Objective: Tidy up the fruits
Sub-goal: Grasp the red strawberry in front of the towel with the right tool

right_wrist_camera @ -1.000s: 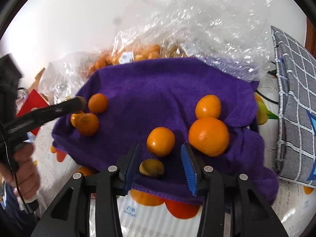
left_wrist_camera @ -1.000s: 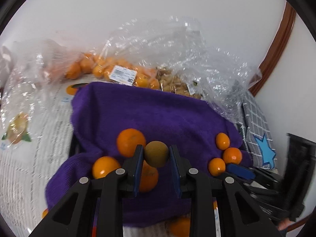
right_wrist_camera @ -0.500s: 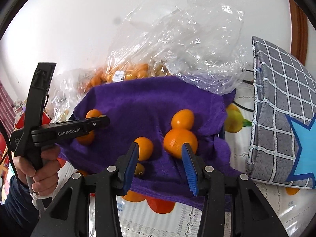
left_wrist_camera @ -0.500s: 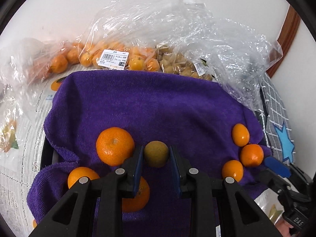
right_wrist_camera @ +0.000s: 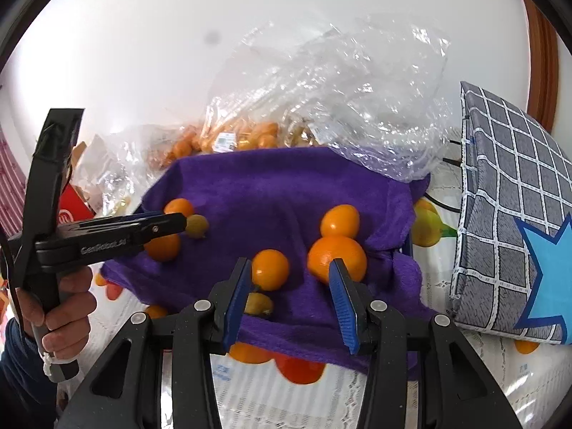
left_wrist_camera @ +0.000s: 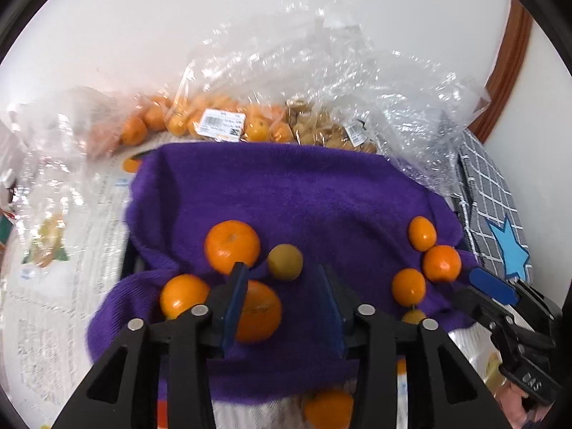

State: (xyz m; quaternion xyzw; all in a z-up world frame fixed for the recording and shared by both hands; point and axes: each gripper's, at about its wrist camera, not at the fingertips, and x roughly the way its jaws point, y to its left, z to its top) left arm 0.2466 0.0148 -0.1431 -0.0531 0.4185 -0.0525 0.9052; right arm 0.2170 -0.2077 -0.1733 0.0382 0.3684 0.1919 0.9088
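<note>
A yellow-green fruit (left_wrist_camera: pixel 285 261) lies on the purple towel (left_wrist_camera: pixel 286 193), just ahead of my left gripper (left_wrist_camera: pixel 282 284). The jaws are opening and the pads no longer touch it. It rests beside a large orange (left_wrist_camera: pixel 232 246), with two more oranges (left_wrist_camera: pixel 184 295) close by. In the right wrist view the same fruit (right_wrist_camera: pixel 196 226) sits at the tip of the left gripper (right_wrist_camera: pixel 180 222). My right gripper (right_wrist_camera: pixel 290 273) hangs open over the towel's near edge, holding nothing. A small orange (right_wrist_camera: pixel 270 269) is by its left finger and a big orange (right_wrist_camera: pixel 337 259) behind its right finger.
Clear plastic bags (left_wrist_camera: pixel 221 125) of oranges and nuts lie behind the towel against the white wall. A grey checked cushion (right_wrist_camera: pixel 507 196) with a blue star stands at the right. A person's hand (right_wrist_camera: pixel 60 307) holds the left gripper. A fruit-print cloth (left_wrist_camera: pixel 53 286) covers the table.
The left jaws have opened and let go of the yellow-green fruit, which now lies on the towel beside the large orange. The right gripper has drawn back and up a little, jaws unchanged.
</note>
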